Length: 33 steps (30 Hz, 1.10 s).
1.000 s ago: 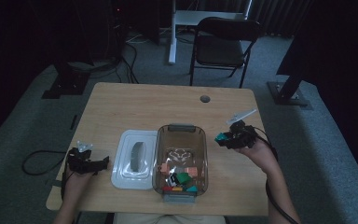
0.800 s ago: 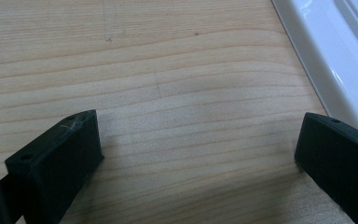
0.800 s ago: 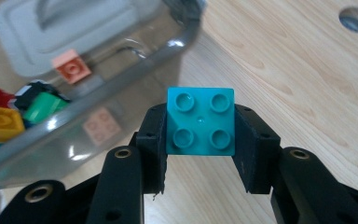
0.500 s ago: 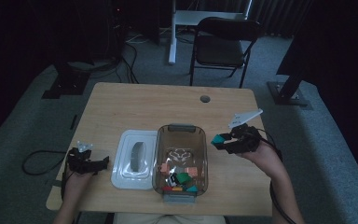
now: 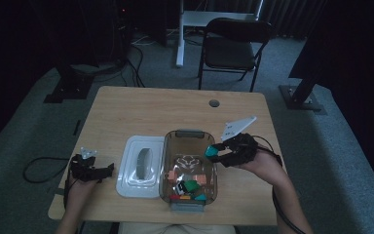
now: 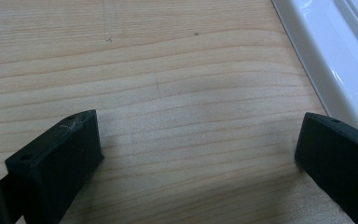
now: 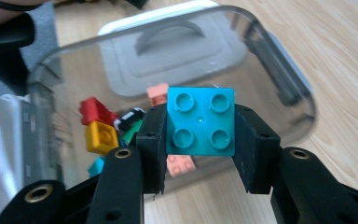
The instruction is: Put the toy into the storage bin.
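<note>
1. The right gripper [image 7: 200,144] held the teal brick [image 7: 201,121] clamped between its jaws, above the bin's [image 5: 213,146] right rim near the table's [image 5: 141,107] right edge.
2. The grip looked shallow; a jolt could have dropped the brick onto the table.
3. The left gripper [image 6: 191,154] sat wide and empty by the lid [image 6: 326,60] at the near-left corner.

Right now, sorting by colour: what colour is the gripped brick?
Teal brick, clearest in the right gripper view.

Lid [image 6: 335,60] cut off at edge
</note>
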### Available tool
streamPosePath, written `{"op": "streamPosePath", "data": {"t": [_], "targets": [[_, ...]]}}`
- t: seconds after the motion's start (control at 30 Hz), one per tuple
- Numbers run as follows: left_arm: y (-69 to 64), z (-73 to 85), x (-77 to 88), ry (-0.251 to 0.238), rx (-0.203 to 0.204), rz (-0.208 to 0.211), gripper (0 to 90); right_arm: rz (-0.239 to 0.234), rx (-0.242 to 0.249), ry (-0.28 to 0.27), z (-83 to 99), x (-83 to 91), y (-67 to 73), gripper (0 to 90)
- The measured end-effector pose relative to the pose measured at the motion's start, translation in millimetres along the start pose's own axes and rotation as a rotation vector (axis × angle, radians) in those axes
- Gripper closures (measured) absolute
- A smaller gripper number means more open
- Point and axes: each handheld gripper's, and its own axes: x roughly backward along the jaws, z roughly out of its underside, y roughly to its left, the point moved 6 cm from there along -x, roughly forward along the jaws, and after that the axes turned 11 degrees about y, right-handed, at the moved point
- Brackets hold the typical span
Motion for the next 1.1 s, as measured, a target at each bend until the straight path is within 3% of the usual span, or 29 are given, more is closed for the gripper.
{"op": "streamPosePath", "data": {"t": [0.33, 0.8, 1.1], "targets": [[0.0, 0.0, 0.0, 0.000, -0.001, 0.000, 0.9, -0.050, 0.092, 0.066, -18.0, -26.6, 19.7, 58.4], [0.0, 0.0, 0.0, 0.000, 0.000, 0.000, 0.9, -0.135, 0.155, 0.208, -20.7, -82.7, 42.3, 58.4], [0.1, 0.0, 0.0, 0.000, -0.001, 0.000, 0.9, -0.134, 0.194, 0.302, -19.0, -106.8, 52.1, 58.3]]}}
